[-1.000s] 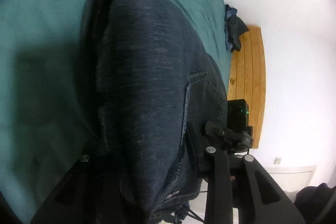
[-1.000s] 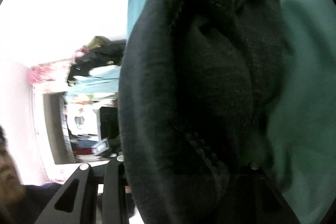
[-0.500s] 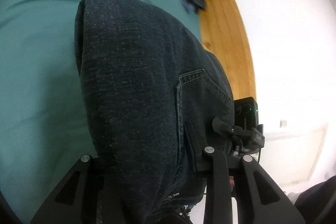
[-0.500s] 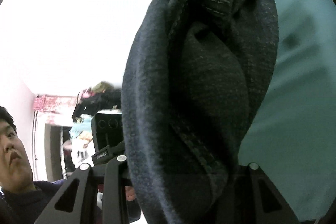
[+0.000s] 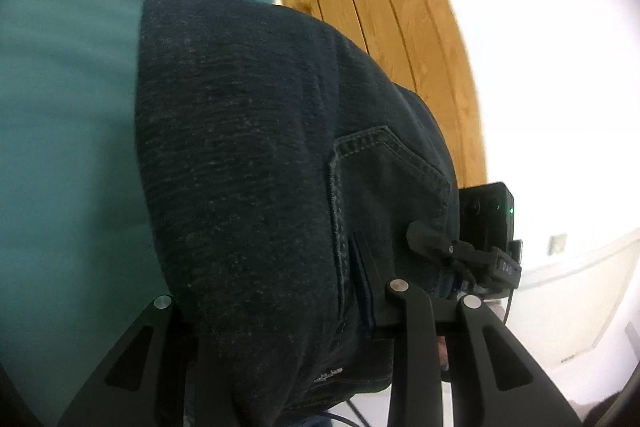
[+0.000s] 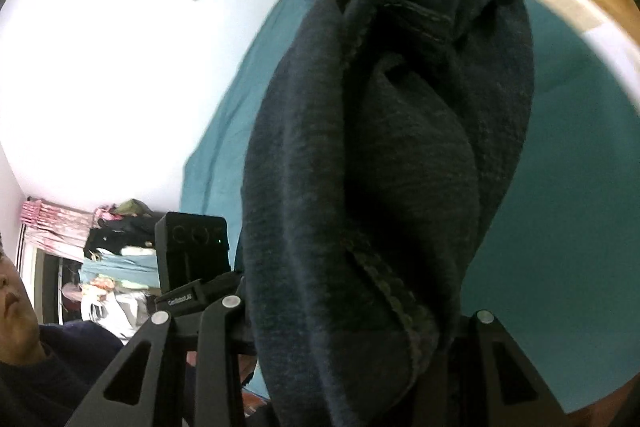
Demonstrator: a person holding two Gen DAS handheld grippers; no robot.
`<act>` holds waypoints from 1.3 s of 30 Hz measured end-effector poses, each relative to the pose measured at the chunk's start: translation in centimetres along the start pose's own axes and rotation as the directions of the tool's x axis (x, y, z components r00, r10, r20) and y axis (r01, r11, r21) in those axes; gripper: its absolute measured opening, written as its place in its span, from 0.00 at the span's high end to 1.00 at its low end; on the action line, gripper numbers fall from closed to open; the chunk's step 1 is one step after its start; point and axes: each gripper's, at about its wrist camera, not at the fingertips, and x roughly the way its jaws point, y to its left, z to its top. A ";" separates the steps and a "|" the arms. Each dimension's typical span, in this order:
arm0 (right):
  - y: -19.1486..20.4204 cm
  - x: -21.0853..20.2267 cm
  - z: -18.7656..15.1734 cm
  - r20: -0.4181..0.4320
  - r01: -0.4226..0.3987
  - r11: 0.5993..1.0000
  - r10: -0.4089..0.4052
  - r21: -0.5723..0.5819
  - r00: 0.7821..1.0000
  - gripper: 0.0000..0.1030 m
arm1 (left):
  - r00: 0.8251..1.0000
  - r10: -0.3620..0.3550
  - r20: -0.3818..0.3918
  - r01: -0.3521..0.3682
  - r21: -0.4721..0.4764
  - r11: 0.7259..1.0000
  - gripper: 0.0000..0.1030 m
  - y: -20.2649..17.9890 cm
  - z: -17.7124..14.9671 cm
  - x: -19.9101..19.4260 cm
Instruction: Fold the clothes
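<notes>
- Your left tool (image 5: 280,307) and right tool (image 6: 340,315) are each clamped on a bunched edge of the jeans (image 5: 248,163), lifted above the teal bed (image 5: 68,115).
- Keep both tools level and the held edge taut; lower the jeans onto the bed without twist.

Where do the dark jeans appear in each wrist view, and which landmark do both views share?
Left wrist: the dark jeans fill the centre, pocket seam to the right.
Right wrist: the dark jeans hang bunched at centre, running down to the bottom edge.
Shared landmark: the teal bedsheet behind them.
</notes>
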 end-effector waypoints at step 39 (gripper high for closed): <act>45.8 0.1 -30.7 0.119 0.649 0.230 -0.970 0.725 0.211 0.00 | 0.624 0.718 0.307 -0.518 0.851 0.086 0.21 -26.0 -6.6 -36.1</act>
